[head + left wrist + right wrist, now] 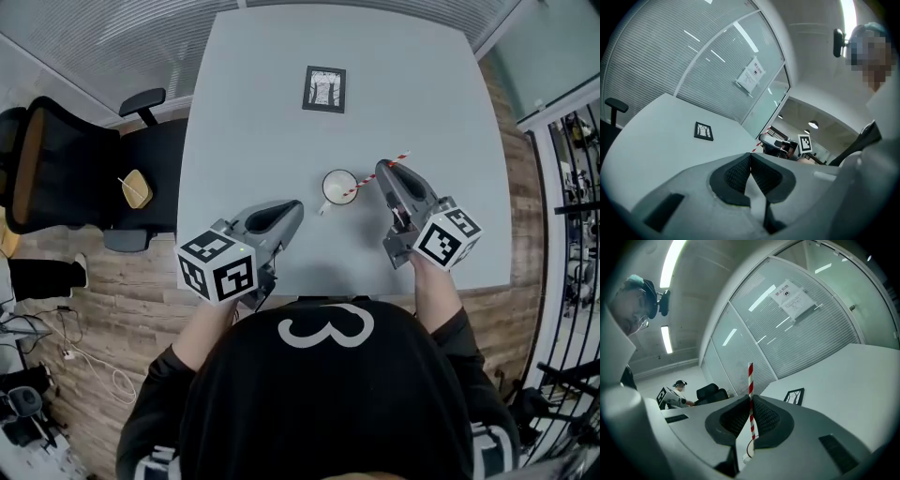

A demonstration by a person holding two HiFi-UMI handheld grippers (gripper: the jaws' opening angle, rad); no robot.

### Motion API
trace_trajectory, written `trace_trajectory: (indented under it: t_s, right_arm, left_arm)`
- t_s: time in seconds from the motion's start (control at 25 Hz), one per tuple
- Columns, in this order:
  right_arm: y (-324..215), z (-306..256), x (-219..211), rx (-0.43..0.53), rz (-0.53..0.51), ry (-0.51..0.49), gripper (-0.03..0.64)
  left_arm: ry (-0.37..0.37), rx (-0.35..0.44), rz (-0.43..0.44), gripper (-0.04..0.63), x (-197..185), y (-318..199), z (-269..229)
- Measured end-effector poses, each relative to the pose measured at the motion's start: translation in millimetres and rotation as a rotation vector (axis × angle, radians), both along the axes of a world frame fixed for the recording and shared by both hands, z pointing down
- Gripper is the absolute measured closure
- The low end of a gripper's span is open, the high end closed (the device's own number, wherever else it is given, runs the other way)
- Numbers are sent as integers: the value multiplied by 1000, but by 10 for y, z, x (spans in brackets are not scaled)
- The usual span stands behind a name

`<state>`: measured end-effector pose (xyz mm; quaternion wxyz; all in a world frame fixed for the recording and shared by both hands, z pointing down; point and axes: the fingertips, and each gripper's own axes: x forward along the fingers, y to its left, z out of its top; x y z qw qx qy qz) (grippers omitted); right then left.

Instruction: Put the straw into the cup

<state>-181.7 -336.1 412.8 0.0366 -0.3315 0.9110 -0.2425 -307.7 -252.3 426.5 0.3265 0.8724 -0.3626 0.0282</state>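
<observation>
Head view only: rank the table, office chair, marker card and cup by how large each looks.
1. table
2. office chair
3. marker card and cup: these look about alike, so I leave them unranked.

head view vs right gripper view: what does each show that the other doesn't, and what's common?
Head view only: the wood floor, the person's black top, and the cup seen from above with the lower end of the straw over its mouth.
Right gripper view only: the notice on the glass wall, the ceiling lights, and the pads pressed on the straw.
Both: the right gripper, the straw, the table and the framed card lying on it.
</observation>
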Motion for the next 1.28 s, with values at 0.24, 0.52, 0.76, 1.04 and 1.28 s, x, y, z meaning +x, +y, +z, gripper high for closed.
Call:
trace_trajectory:
  t_s: [0.24,0.52,0.76,1.04,1.28]
  right_arm:
    - [-4,236,-73,-13,16,23,589]
    - [10,513,-153,-55,37,33,589]
    - [7,704,-191,-80,40,52,589]
    - [40,820,-187,-88,42,48,589]
    - [25,870,-176,-90,46,41,589]
  left_arm:
    - [-3,-34,33,580,-35,-18,156]
    - [-10,-69,56,580,-97,-31,339]
    - [-13,-94,64,578,-123,-59,515]
    - [-28,-120,56,580,-133,-43,629]
    - [-39,-156,25,580,-195,4,736]
